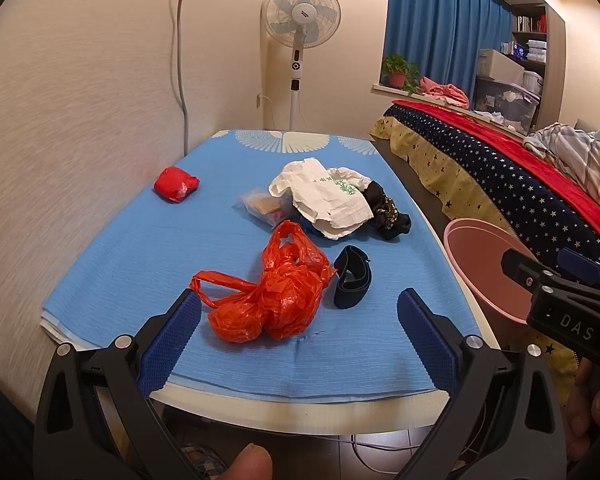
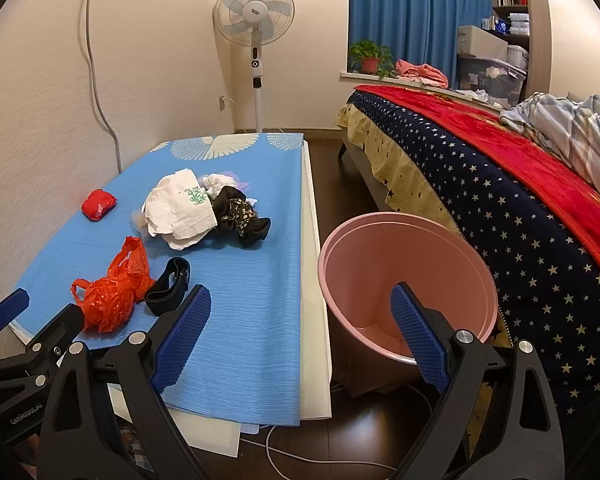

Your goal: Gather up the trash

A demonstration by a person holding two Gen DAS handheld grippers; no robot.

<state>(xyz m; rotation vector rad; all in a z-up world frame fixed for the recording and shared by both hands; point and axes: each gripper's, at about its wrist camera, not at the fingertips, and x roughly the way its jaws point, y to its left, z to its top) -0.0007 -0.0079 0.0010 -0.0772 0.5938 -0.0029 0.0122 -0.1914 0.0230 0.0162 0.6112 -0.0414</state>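
Note:
A crumpled orange plastic bag (image 1: 272, 292) lies on the blue-covered table (image 1: 120, 264), just ahead of my open, empty left gripper (image 1: 300, 312). A black strap (image 1: 352, 278) lies right of it. Farther back are a white paper bag (image 1: 328, 196), a clear packet (image 1: 260, 206), a dark cloth (image 1: 388, 210) and a red bundle (image 1: 176, 184). The pink bin (image 2: 404, 276) stands on the floor right of the table. My right gripper (image 2: 300, 312) is open and empty, between the table edge and the bin. The orange bag (image 2: 112, 292) also shows in the right wrist view.
A bed (image 2: 500, 184) with a starred cover runs along the right, close behind the bin. A standing fan (image 2: 256, 20) is at the far wall. Cables (image 2: 300, 456) lie on the dark floor under the table's near edge. A wall bounds the table's left side.

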